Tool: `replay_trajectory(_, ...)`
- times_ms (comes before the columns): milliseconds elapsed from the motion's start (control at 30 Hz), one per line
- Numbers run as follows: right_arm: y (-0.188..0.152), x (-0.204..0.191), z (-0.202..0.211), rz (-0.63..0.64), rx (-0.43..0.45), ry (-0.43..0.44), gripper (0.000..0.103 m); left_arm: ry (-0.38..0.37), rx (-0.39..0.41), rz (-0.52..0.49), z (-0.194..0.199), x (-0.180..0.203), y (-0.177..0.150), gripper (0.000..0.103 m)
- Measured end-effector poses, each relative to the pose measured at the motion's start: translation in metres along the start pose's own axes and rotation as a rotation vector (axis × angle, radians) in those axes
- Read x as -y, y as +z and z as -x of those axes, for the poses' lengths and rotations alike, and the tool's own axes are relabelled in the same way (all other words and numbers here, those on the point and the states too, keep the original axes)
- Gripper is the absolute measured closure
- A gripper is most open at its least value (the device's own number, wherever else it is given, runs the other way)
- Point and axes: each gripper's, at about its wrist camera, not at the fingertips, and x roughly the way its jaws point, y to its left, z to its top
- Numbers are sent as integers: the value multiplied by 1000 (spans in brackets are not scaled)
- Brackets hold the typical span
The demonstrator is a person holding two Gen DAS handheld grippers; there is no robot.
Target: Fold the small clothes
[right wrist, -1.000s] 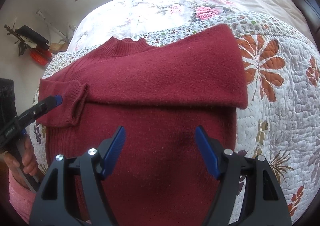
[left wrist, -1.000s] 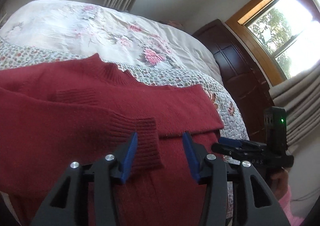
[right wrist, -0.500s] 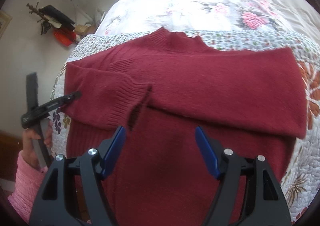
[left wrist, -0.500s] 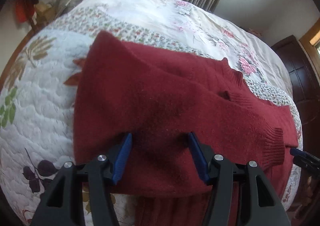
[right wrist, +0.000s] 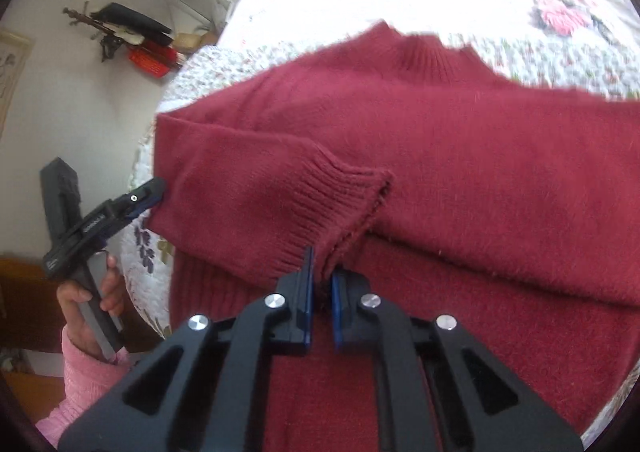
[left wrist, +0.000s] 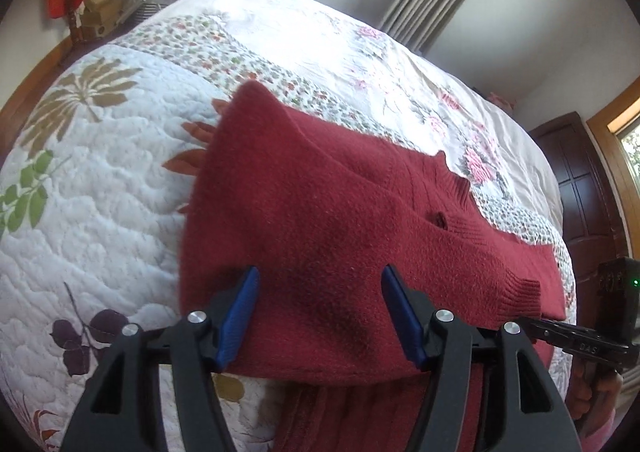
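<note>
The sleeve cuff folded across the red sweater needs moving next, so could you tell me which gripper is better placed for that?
Probably the right gripper: its jaws are shut on the cuff. The left gripper hangs open over the sweater, holding nothing.

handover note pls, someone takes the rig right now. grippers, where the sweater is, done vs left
Right gripper: shut on the ribbed cuff of the sleeve that lies folded across the sweater's front.
Left gripper: open, jaws wide, just above the folded sleeve at the sweater's left side; grips nothing.
Red sweater: on the quilted bedspread, collar pointing away from you.
Done: both sleeves appear folded in across the chest.
Left: probably place or straighten the held cuff, release, then fold the body, likely hem toward collar. The hem is out of view, so check it first.
</note>
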Motion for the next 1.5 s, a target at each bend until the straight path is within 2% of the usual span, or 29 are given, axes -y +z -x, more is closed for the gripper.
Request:
replay_trajectory(167,11,2,61,32,152,-2,97,28,49,8,10,-1,8,36)
replay_trajectory(333,12,34,122,18,270,-121,97,44,36,-23,2,12,9,35)
replay_trajectory(433,6,67,140,-50,295,-167,97,58,10,-55,-12,25,7,35)
replay_trajectory(500,2,90,140,-95,282,-177,97,65,-6,-68,-22,31,5,35)
replay_trajectory(600,-7,115,111,-147,202,-192,96,116,-45,-103,-43,42,2,35)
replay_trajectory(700,-17,126,88,-162,147,-281,82,169,-70,-140,-59,48,0,32)
replay_trajectory(733,-21,130,87,-171,148,-306,74,178,-68,-150,-59,50,0,32)
replay_trajectory(800,-27,132,98,-182,186,-297,74,187,-68,-163,-54,54,0,32)
replay_trajectory(867,-28,122,116,-159,244,-272,74,161,-37,-162,-39,58,2,32)
replay_trajectory(933,-24,108,129,-122,282,-217,74,93,-2,-157,-22,67,3,31)
replay_trajectory(1033,-15,90,124,-74,262,-162,74,27,-5,-160,-18,81,3,30)
replay_trajectory(1233,-20,111,85,-138,158,-205,76,92,-46,-228,-45,90,-9,30)
replay_trajectory(1400,-27,112,82,-152,168,-214,76,133,-50,-286,-53,95,-14,30)
replay_trajectory(1433,-27,108,86,-145,174,-222,74,134,-50,-286,-50,97,-14,30)
replay_trajectory(1500,-28,97,95,-115,202,-227,64,75,-31,-267,-38,102,-12,30)
